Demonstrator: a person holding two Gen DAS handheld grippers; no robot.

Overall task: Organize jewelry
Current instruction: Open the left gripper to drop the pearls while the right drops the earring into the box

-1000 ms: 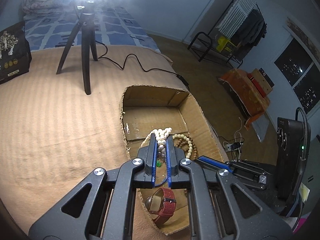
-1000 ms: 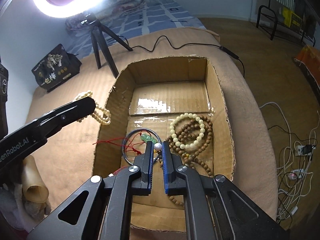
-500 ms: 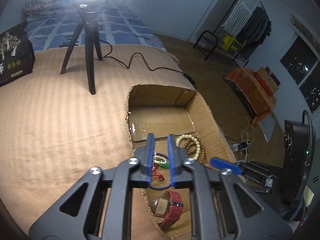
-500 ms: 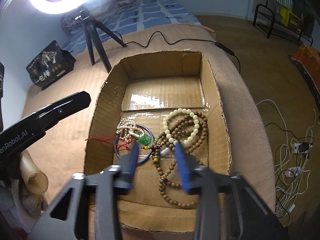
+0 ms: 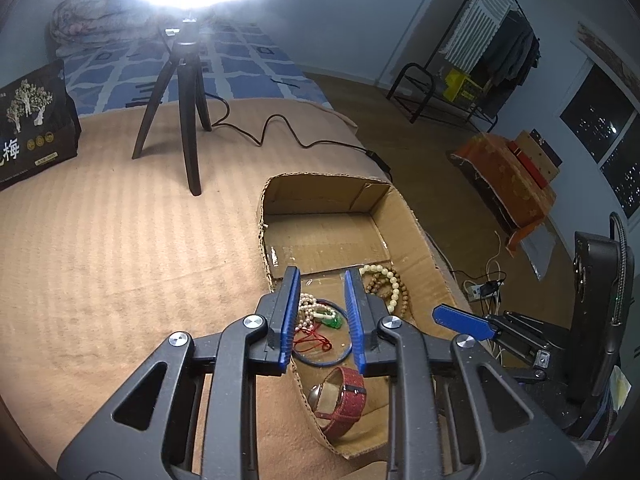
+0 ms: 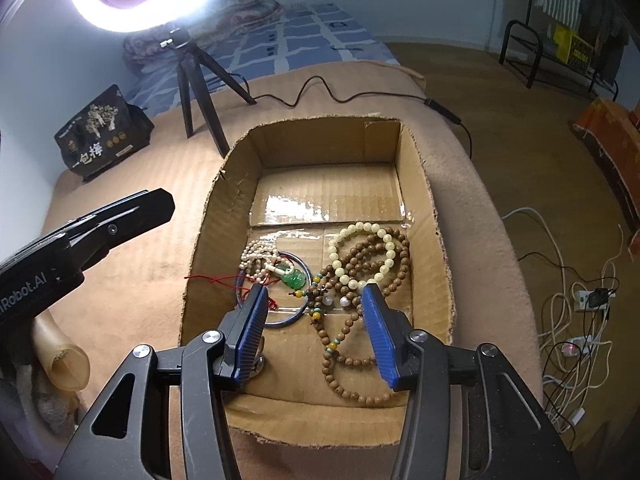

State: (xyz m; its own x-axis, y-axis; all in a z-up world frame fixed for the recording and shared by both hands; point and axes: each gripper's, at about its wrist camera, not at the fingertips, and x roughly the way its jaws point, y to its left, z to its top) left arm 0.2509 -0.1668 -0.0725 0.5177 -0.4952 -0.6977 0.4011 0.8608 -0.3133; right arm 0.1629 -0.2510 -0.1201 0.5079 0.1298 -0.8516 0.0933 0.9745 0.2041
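The jewelry lay gathered on the floor of the shallow open corrugated cardboard box [image 6: 420, 184]: a small strand of pale pearl-like beads [image 6: 256, 258] draped over a thin dark blue bangle [image 6: 298, 312] beside a green jade pendant on red cord [image 6: 294, 276], a cream bead bracelet [image 6: 362, 254] resting on a long brown wooden bead necklace [image 6: 352, 320], and a red-strapped wristwatch [image 5: 340, 398] at the near end. The left gripper [image 5: 322, 294] hovered above the pearl strand, blades slightly parted and empty. The right gripper [image 6: 316, 322] hung over the wooden beads, blades spread and empty. Both jaws had just been opening. A second earlier each was pressed together, the left carrying the pearl strand outside the box. The deposit step appeared complete; the next move probably calls for withdrawing clear of the box without snagging the cords.
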